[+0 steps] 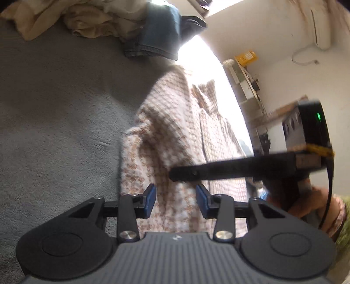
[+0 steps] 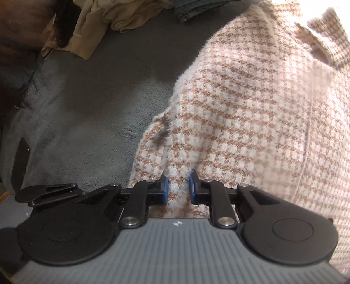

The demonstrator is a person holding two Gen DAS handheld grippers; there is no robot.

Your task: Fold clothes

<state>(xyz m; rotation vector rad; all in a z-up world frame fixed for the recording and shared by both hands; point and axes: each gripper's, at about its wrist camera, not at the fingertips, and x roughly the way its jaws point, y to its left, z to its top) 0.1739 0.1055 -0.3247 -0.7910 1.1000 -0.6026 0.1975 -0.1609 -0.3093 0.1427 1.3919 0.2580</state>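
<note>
the grey fleecy surface (image 2: pixel 91 104) fills most of both views, and whether it is a bed or a rug i cannot tell. on it lies the houndstooth cardigan (image 2: pixel 251 109), fuzzy, cream and tan, its long axis running from the near edge away toward the collar at the far end, where bright light washes it out. along the far side of the surface sits a heap of beige clothes (image 1: pixel 72 19), and just beside it folded blue jeans (image 1: pixel 153 37), both well apart from the cardigan's near hem. the right tongs (image 2: pixel 178 189) pinch a raised ridge of the cardigan's fabric near the hem, blue pads pressed into the fuzz. the left tongs (image 1: pixel 176 200) hang spread above the cardigan, touching nothing, with the right tool's black finger crossing just ahead of them.
</note>
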